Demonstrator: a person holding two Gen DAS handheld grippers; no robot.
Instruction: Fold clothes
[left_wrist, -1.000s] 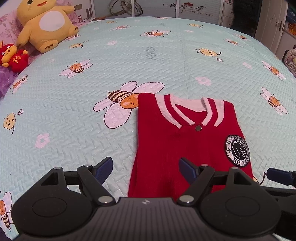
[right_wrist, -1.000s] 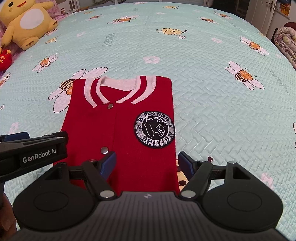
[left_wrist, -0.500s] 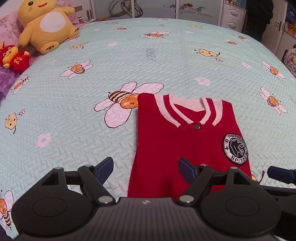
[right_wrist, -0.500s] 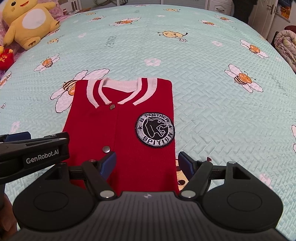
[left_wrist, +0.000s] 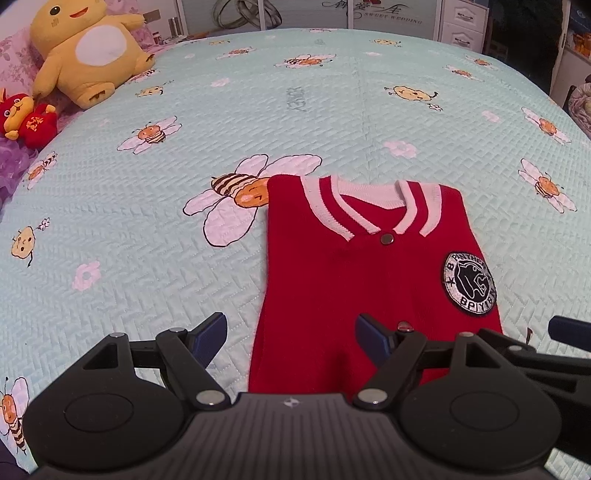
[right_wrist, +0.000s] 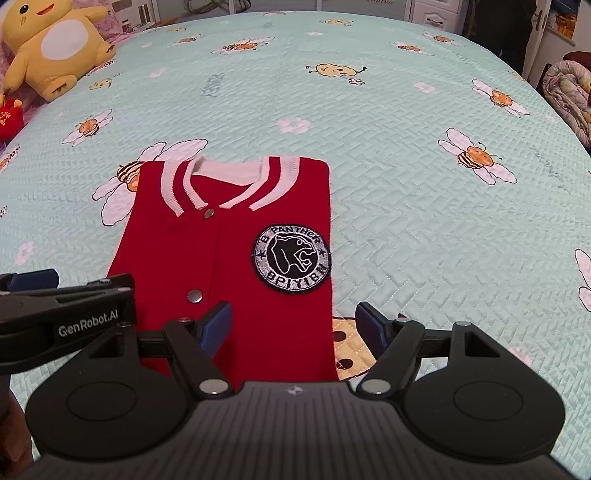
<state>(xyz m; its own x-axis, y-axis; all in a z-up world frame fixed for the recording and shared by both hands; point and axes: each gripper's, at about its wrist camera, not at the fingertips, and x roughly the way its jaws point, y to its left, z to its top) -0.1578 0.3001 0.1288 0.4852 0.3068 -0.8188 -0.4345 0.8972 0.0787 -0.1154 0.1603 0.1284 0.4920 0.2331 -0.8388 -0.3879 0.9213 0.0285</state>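
A red knit jacket (left_wrist: 354, 280) (right_wrist: 236, 258) with a white striped collar, snap buttons and a round black panther patch (right_wrist: 291, 259) lies flat on the bed, its sides folded in to a narrow rectangle. My left gripper (left_wrist: 291, 328) is open, hovering over the jacket's lower left edge. My right gripper (right_wrist: 293, 319) is open too, above the lower right edge. Nothing sits between either pair of fingers. The jacket's hem is hidden behind both gripper bodies. The left gripper's side (right_wrist: 66, 317) shows at the left in the right wrist view.
The bed carries a pale green quilted cover (left_wrist: 147, 221) printed with bees. A yellow plush toy (left_wrist: 88, 51) and a small red plush (left_wrist: 26, 120) sit at the far left by the pillows. A rolled quilt (right_wrist: 569, 92) lies off the right side. Cabinets stand behind.
Both grippers have drawn back slightly and tilted, so the jacket sits a little lower and farther in view. The jacket itself has not moved. Both stay open.
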